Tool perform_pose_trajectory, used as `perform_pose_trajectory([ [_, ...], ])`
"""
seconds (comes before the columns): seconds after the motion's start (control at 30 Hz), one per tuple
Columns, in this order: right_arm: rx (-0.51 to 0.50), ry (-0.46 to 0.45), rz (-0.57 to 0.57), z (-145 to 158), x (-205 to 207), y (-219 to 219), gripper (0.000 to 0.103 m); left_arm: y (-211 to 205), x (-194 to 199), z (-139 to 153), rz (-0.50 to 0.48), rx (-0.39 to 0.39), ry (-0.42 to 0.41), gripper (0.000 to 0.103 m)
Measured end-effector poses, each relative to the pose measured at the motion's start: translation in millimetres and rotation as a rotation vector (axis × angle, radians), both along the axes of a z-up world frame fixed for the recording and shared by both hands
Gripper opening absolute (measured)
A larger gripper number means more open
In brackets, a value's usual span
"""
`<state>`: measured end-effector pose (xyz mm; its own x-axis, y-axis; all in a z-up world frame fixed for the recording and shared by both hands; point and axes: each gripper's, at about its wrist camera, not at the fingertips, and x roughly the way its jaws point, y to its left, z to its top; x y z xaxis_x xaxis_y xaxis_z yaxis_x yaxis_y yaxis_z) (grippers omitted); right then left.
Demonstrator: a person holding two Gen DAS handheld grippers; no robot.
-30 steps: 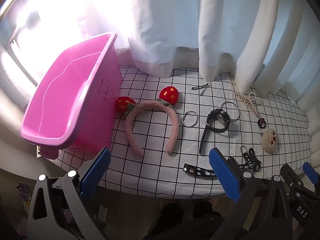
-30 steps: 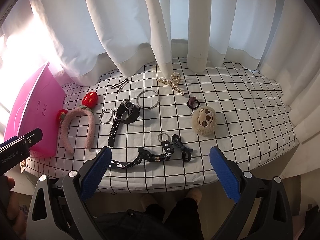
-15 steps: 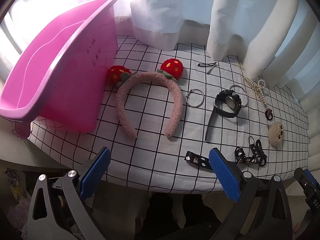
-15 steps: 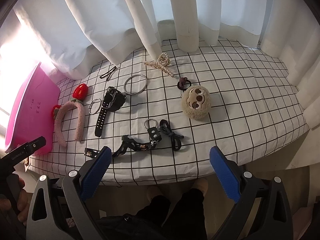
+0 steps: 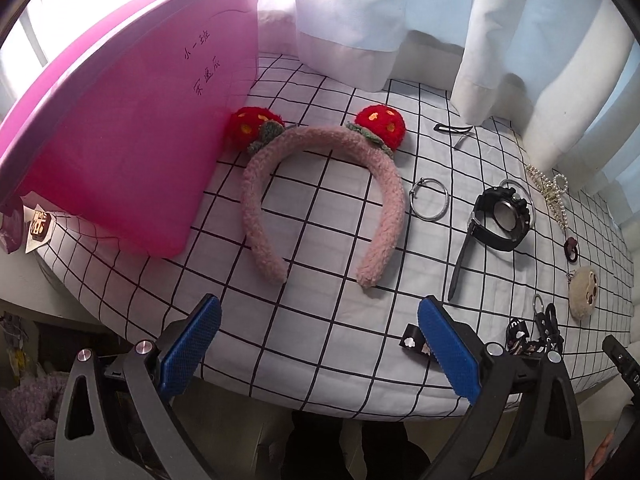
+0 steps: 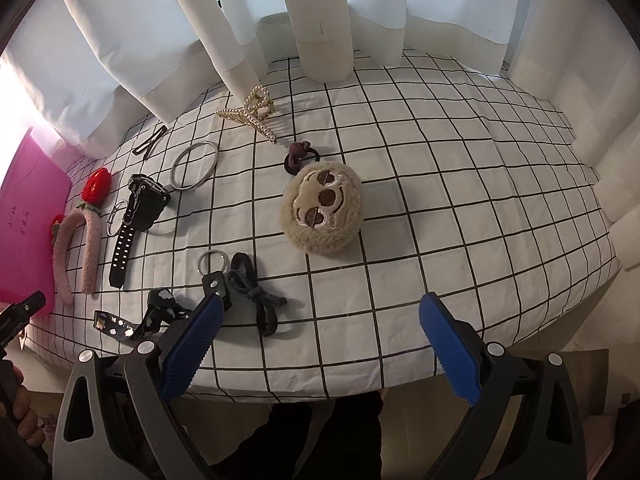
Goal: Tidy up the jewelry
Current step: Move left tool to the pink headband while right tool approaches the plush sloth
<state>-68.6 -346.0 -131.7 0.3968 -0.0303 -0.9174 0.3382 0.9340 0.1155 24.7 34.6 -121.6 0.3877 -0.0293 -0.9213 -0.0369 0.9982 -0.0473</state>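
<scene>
Placed on a white cloth with a black grid [image 5: 312, 264], all positions given from the fluffy pink headband with two red strawberry pompoms [image 5: 320, 184].

Far left of the headband, touching its left pompom: a large glossy pink plastic bin [image 5: 132, 128], tilted in the view, with dark handwriting on its side wall. Just below the headband's two ends: the left gripper [image 5: 316, 344], blue-padded fingers spread wide, nothing between them. Just right of the headband: a small thin silver bangle [image 5: 430, 199]. Further right: a black digital wristwatch with a rubber strap [image 5: 498, 220], lying partly over a larger silver ring [image 6: 195, 165]. Behind these, near the white curtain [image 5: 360, 20]: a flat dark hair clip [image 5: 454, 130]. Still further right: a pearl-studded gold claw clip [image 6: 252, 114], a dark maroon hair tie [image 6: 298, 157] and a round beige plush sloth face [image 6: 326, 208]. In front of the watch: a black printed strap with a key ring [image 6: 160, 312] and a black knotted hair band [image 6: 256, 292]. Well right of the headband, low over the front edge of the cloth: the right gripper [image 6: 316, 344], also spread wide and empty, its left finger [image 6: 188, 344] covering part of the strap.
</scene>
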Motion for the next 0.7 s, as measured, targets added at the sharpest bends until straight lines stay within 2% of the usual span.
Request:
perform_pose_trajectory([
  [0.1,0.000,0.006,-0.005,-11.0,9.7,-6.3,0.094,-1.2,8.0,-9.9,0.000,-0.012,0.002,0.097],
  [0.37,-0.044,0.022,0.021,-32.1,36.7,-12.9,0.094,-18.4,31.1,-36.7,-0.015,0.020,0.015,0.097],
  [0.7,-0.073,0.059,0.017,-54.6,61.4,-22.5,0.094,-35.1,57.4,-56.9,-0.040,0.027,0.044,0.097],
])
